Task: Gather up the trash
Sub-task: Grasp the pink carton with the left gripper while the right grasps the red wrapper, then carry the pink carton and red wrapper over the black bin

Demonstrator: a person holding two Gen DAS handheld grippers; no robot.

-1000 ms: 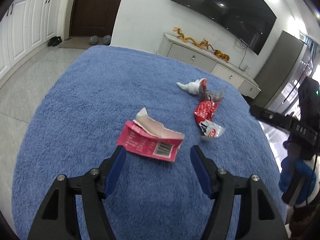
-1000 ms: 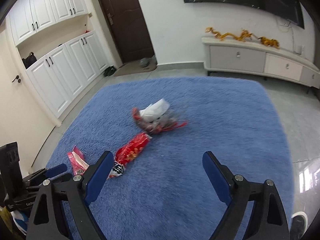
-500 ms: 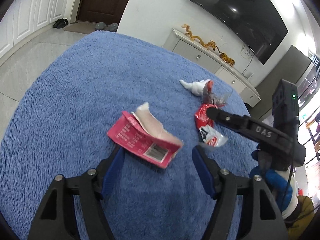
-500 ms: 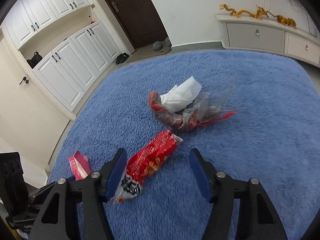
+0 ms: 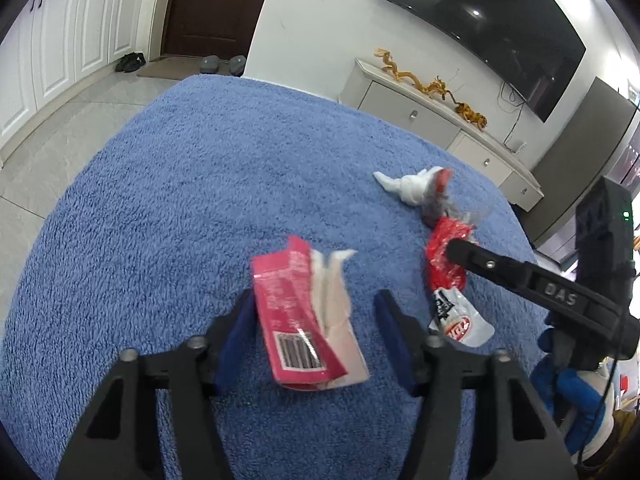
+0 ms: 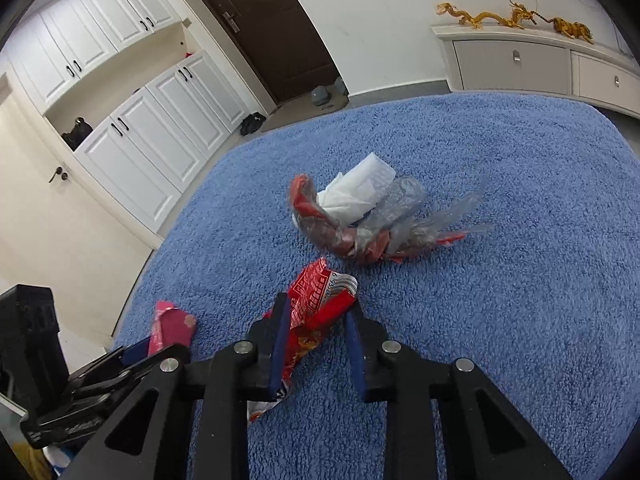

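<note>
Two pieces of trash are being gone after at once on the blue rug (image 5: 168,208). Furthest left, the left gripper (image 5: 316,332) straddles the torn pink carton (image 5: 296,320), which lies on the pile with its barcode end toward the camera; the jaws have just been closing, yet blue rug still shows between the right pad and the carton's pale flap, so I judge it bracketed, not yet pinched (the left pad looks to be touching its edge). To its right, the right gripper (image 6: 316,340) has its narrowed jaws, also just closing, set across the middle of the red snack wrapper (image 6: 316,312); both pads appear to press its sides, a grip across the narrow waist where the foil crumples easily. Beyond it sits the remaining heap, a white tissue (image 6: 356,192) tucked into a crumpled clear-and-red plastic bag (image 6: 360,232), well clear of both tools. Nothing blocks either pickup, though the two grippers work close together and could bump when lifting.
</note>
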